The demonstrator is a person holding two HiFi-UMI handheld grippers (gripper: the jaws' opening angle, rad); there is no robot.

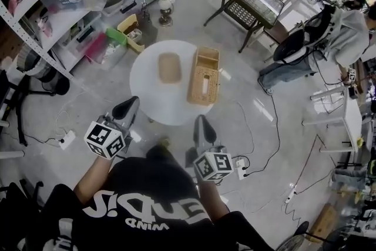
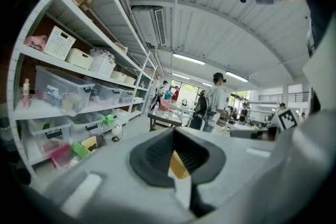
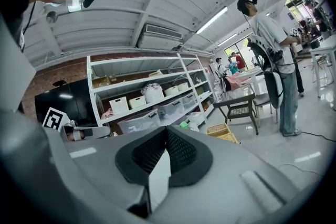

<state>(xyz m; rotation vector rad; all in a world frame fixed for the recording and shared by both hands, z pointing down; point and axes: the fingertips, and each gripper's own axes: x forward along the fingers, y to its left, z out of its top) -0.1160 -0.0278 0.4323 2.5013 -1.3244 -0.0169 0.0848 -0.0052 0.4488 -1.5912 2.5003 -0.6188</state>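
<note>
A round white table [image 1: 147,100] carries a flat tan oval lid [image 1: 170,67] and a long woven basket [image 1: 204,76] to its right. My left gripper [image 1: 130,104] hovers over the table's near left edge, shut and holding nothing. My right gripper [image 1: 200,122] hangs just off the near right edge, also shut and empty. In the left gripper view the black pads [image 2: 153,152] meet at their tips, with a bit of the basket [image 2: 180,165] showing behind them. The right gripper view shows its pads [image 3: 181,152] closed too, and the basket [image 3: 223,132] further right.
Shelving [image 1: 70,3] with plastic bins runs along the back left. A black side table [image 1: 252,0] stands at the back right, near a person [image 1: 346,32] with a backpack. Cables and power strips [image 1: 66,139] lie on the floor. A white desk [image 1: 346,120] stands at the right.
</note>
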